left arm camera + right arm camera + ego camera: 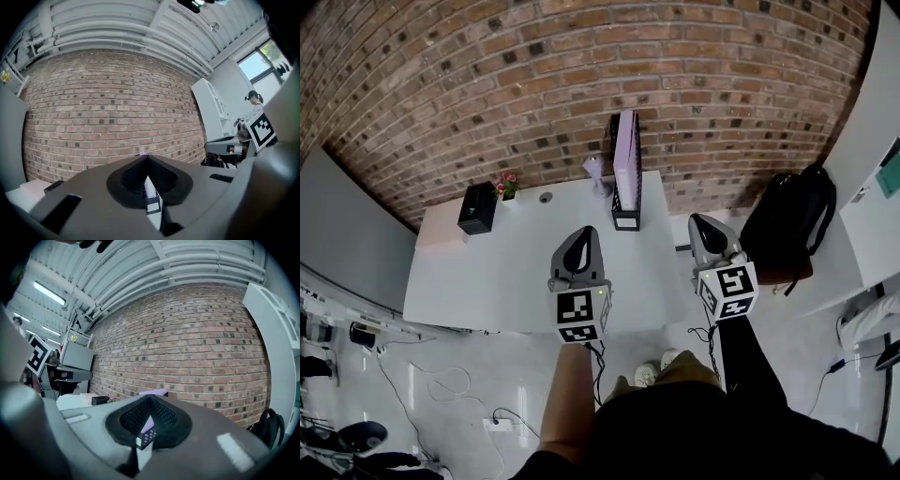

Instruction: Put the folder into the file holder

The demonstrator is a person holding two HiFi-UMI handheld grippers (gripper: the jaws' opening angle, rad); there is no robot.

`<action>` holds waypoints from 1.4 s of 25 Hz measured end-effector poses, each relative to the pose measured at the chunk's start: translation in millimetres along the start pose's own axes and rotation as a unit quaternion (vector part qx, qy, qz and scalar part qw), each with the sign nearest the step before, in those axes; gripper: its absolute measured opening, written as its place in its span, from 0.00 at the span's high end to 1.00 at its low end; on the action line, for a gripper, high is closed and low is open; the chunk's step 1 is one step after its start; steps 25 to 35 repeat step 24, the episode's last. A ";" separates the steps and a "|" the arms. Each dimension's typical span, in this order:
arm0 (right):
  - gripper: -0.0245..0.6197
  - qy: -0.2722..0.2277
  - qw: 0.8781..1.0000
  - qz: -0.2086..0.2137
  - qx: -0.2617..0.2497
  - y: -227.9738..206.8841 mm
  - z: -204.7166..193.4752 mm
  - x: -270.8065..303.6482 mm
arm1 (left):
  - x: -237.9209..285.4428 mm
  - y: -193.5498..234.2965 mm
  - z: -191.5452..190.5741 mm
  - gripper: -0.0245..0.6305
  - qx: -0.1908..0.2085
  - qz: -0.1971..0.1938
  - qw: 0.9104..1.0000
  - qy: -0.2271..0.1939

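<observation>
Head view, looking down. A white table (487,272) stands against a red brick wall (581,75). The black file holder (625,218) sits at the table's back edge, close to the wall, and serves as the reference point here. The purple folder (626,150) stands upright inside it.

Just left of the file holder is a small pale object (595,173) that is too small to identify. Farther left along the same back edge are a small flower pot (505,186) and then a black box (476,208). To the right of the file holder, off the table, a black backpack (787,225) rests beside a white cabinet (872,122). Loose cables (441,380) lie on the pale glossy floor (516,366), in front of the table and left of the file holder.

The left gripper (585,232) hovers over the table, in front of the file holder and slightly to its left. Its jaws are clenched together with nothing between them. The right gripper (701,221) hangs to the right of the file holder, beyond the table's right edge. Its jaws are likewise closed and empty.

Gripper views. Grey pipes run along the ceiling above the brick wall, and the folder's purple top edge shows just over each pair of closed jaws.
</observation>
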State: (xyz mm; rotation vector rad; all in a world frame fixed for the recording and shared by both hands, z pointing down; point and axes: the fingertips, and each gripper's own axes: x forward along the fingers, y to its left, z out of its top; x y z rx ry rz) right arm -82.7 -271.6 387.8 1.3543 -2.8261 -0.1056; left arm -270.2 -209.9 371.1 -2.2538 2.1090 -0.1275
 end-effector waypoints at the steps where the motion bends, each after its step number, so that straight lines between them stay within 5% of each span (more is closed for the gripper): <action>1: 0.96 -0.001 1.000 0.001 -0.005 1.4 0.5 -0.1 | -0.5 1.1 0.6 0.95 -0.001 0.001 1.000 -0.002; 35: 0.96 -0.020 0.999 0.034 -0.005 18.6 11.2 -2.8 | -12.2 -5.0 3.2 0.95 -0.011 -0.005 1.000 -0.011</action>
